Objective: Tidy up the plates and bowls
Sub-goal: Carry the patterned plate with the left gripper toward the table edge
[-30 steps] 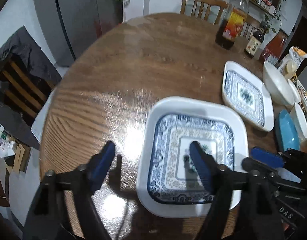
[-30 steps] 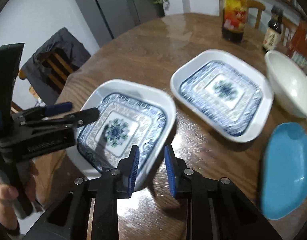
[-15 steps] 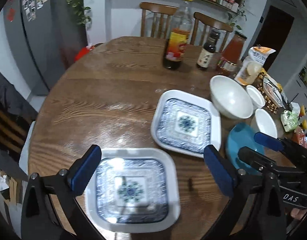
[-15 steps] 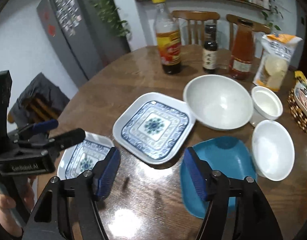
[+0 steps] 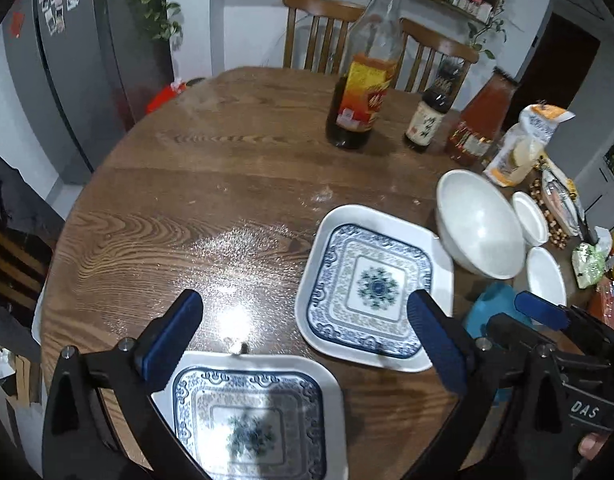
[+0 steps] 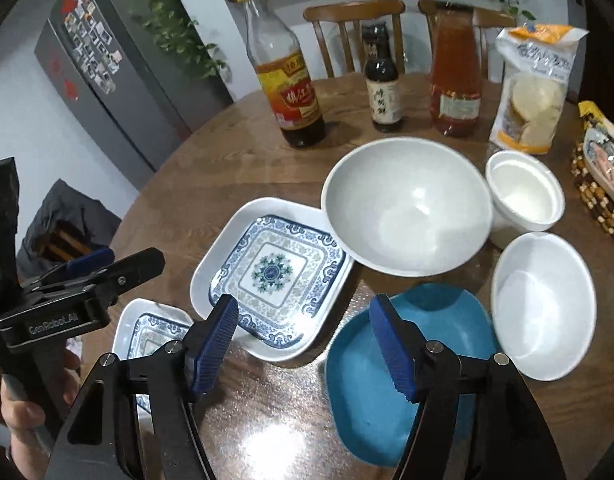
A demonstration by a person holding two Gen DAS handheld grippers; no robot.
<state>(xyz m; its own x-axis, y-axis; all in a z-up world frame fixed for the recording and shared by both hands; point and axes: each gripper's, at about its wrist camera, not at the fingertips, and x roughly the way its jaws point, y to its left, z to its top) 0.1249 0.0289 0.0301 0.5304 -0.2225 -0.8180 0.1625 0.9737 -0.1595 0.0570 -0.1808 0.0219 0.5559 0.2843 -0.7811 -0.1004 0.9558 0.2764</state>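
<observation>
Two square white porcelain plates with blue patterned centres are lying on the round wooden tabletop (image 5: pixel 155 216) — the nearer plate (image 5: pixel 251 420) at the front edge, the farther plate (image 6: pixel 273 276) just behind it and apart from it. The farther plate's right edge is being overlapped by the rim of a large white ceramic bowl (image 6: pixel 407 212). A blue rounded dish (image 6: pixel 391 368) is lying just in front of that bowl, a shallow white bowl (image 6: pixel 543 304) beside it, and a small white cup-shaped bowl (image 6: pixel 525 192) behind that one.

Nothing is being held. The left hand-held gripper (image 5: pixel 303 344) is being kept above the near plate with its jaws spread wide and empty; the right hand-held gripper (image 6: pixel 307 344) is likewise wide open and empty, poised over the gap between the farther plate and the blue dish.

The step in hand seems to be the choice of the next piece to gather — probably the pairing of the two matching plates. A rim would need to be approached from the side and pinched firmly, since glazed porcelain is likely to slip. Sauce bottles (image 6: pixel 291 92) and snack packets (image 6: pixel 535 80) are standing at the far side.
</observation>
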